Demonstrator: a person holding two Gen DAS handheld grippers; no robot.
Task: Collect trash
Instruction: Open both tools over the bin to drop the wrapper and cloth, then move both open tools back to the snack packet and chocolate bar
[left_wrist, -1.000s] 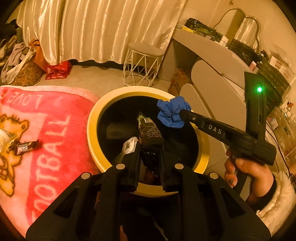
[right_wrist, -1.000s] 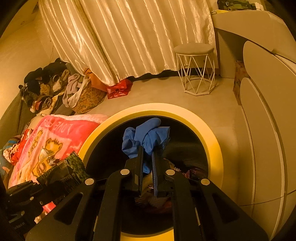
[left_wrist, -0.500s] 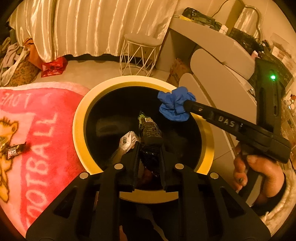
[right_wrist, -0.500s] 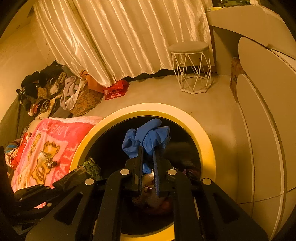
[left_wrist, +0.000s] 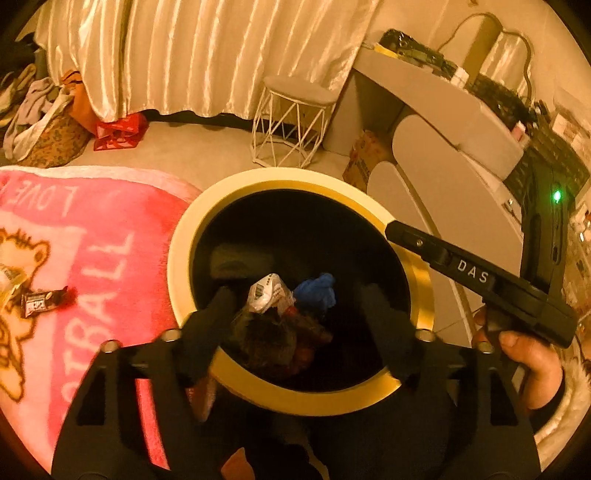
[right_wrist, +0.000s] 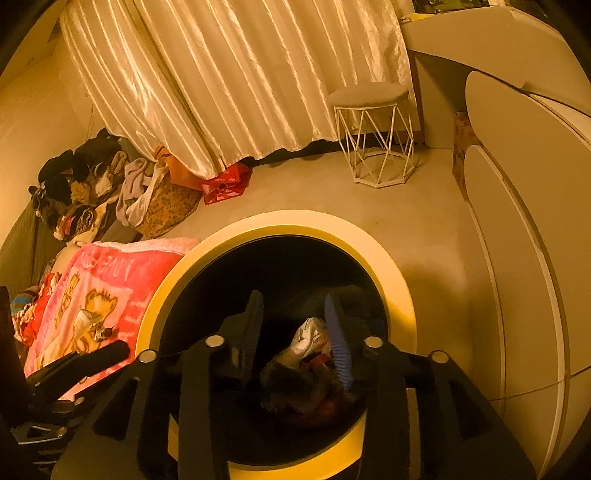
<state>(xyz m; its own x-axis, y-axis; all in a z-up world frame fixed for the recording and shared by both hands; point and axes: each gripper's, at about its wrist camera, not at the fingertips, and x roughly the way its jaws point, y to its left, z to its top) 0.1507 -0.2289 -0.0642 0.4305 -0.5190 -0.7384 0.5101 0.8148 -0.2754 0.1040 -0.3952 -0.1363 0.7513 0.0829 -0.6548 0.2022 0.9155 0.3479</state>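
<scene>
A round bin with a yellow rim (left_wrist: 184, 236) and a black inside stands on the floor below both grippers. My left gripper (left_wrist: 295, 306) hangs over it, its jaws opening wide, with nothing between them. A dark snack wrapper (left_wrist: 264, 332), a white wrapper (left_wrist: 267, 295) and a crumpled blue glove (left_wrist: 317, 293) lie in the bin. My right gripper (right_wrist: 293, 317) is also over the bin (right_wrist: 369, 251), jaws opening and empty, above the white wrapper (right_wrist: 310, 338). It shows from the side as the right gripper (left_wrist: 461, 273) in a hand (left_wrist: 528, 362).
A pink blanket (left_wrist: 92, 258) left of the bin carries a small dark candy wrapper (left_wrist: 40, 301) and another wrapper at the frame edge. A white wire stool (left_wrist: 291, 122), a curtain, a red bag (left_wrist: 118, 131), a clothes pile (right_wrist: 85, 184) and white cabinets (right_wrist: 524, 221) surround the floor.
Both grippers went from shut to open. The dark wrapper left my left gripper and the blue glove left my right one; both now lie in the bin.
</scene>
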